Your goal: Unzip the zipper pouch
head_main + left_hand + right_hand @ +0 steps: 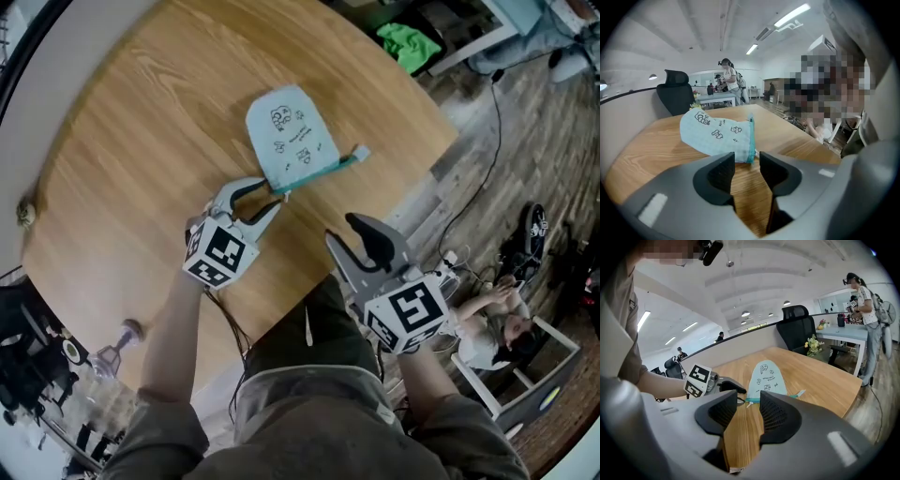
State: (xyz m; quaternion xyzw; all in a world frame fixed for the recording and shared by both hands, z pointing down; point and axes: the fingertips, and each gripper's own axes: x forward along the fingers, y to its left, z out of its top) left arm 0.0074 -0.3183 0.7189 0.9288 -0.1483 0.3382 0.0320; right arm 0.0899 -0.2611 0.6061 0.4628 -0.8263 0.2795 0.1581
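A light blue zipper pouch (289,134) printed with doodles lies flat on the round wooden table (141,159). Its teal zipper edge faces me, with a tab (359,155) sticking out on the right. My left gripper (272,199) is open, its tips right at the pouch's near left corner (743,155); bare wood shows between the jaws and the pads press on nothing. My right gripper (342,230) is open and empty, hanging back over the table's near edge. From its view the pouch (766,378), a small white zipper pull (749,404) and the left gripper (726,386) lie ahead.
The table's edge runs close on the right (422,192), with a cable on the wood floor (487,159) beyond. A black office chair (797,324) and flowers (813,345) stand past the far side. People are in the room behind. A small object (26,214) sits at the left rim.
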